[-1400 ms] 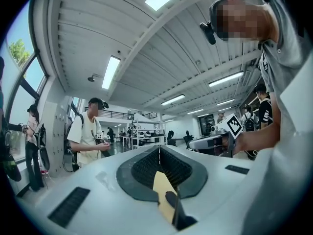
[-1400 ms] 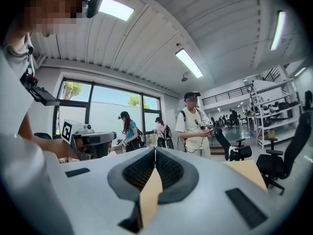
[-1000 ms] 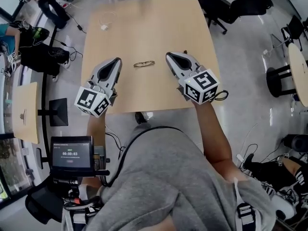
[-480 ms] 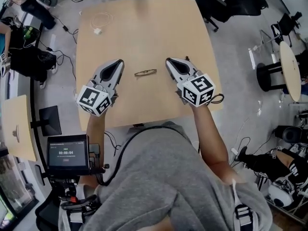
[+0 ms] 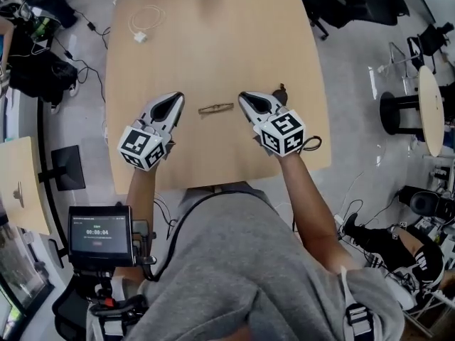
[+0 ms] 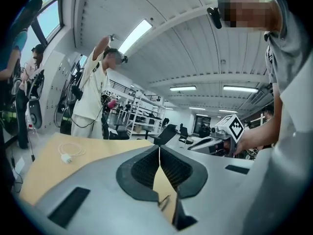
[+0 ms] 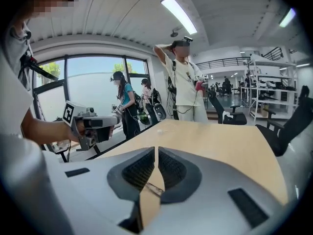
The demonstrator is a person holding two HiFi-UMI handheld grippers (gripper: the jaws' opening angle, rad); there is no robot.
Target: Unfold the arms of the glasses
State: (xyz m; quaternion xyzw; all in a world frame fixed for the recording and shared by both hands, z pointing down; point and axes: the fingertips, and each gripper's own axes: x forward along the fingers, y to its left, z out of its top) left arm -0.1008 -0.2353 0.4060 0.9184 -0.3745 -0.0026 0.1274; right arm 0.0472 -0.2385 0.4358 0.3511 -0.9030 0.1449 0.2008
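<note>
- Wooden desk (image 5: 213,41): folded glasses (image 5: 215,108) are flanked by left tongs (image 5: 173,102) and right tongs (image 5: 246,100), both clenched empty.
- Opening is needed before each end is gripped gently.

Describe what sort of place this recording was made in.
Probably an open-plan lab or workshop: a wooden table, black office chairs nearby, metal shelving racks in the background, and another person standing with gear on the head.
</note>
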